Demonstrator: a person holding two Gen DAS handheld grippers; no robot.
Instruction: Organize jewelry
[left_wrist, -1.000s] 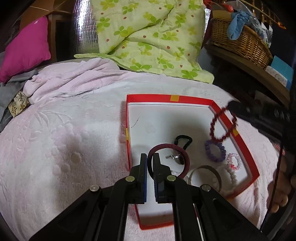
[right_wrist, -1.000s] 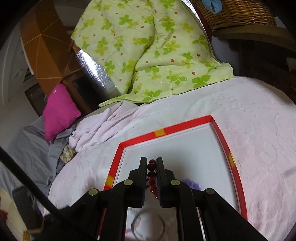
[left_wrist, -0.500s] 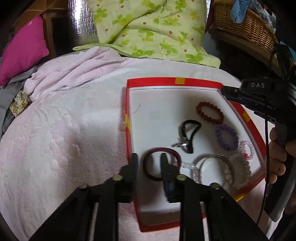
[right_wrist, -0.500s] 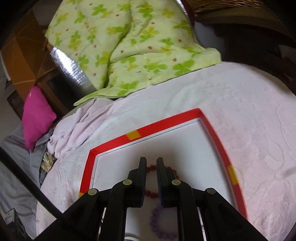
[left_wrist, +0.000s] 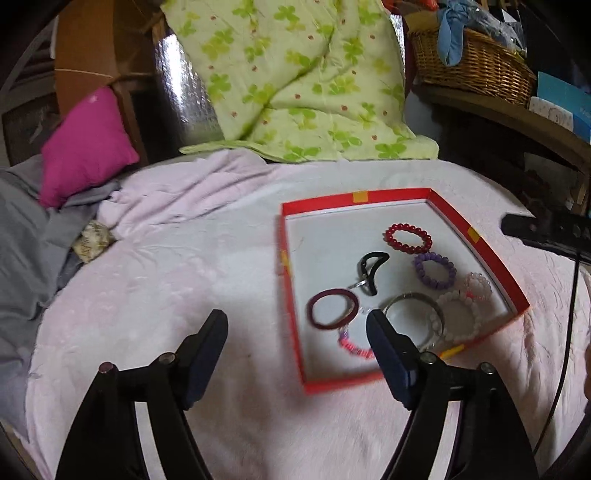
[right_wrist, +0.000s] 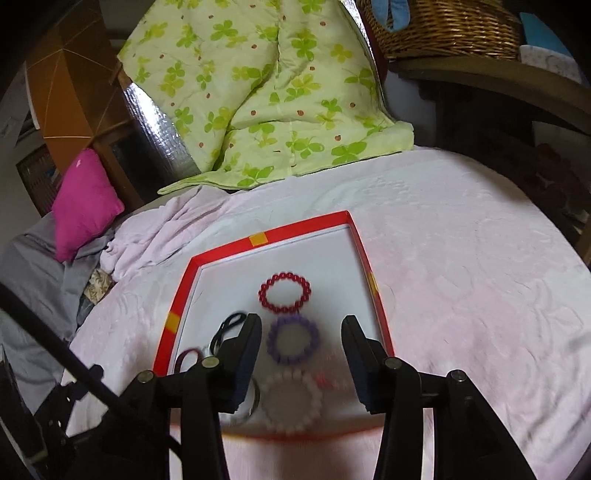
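A red-rimmed tray (left_wrist: 476, 236) with a white floor lies on the pink bedspread and shows in both views (right_wrist: 258, 240). In it lie a red bead bracelet (left_wrist: 407, 237) (right_wrist: 284, 292), a purple bead bracelet (left_wrist: 434, 271) (right_wrist: 293, 340), a dark maroon band (left_wrist: 333, 308), a black hair tie (left_wrist: 371, 271), a metal bangle (left_wrist: 413, 310) and pale bead bracelets (left_wrist: 460, 314) (right_wrist: 291, 402). My left gripper (left_wrist: 295, 332) is open and empty, just left of the tray. My right gripper (right_wrist: 301, 341) is open and empty above the tray's near end.
A green clover quilt (left_wrist: 295, 81) is piled behind the tray. A magenta pillow (left_wrist: 85, 144) and grey cloth (left_wrist: 22, 236) lie at the left. A wicker basket (left_wrist: 469, 62) stands on a wooden shelf at the back right.
Both grippers opened wide and pulled back from the tray. The left one released the maroon band, the right one the red bead bracelet; both now lie on the tray floor.
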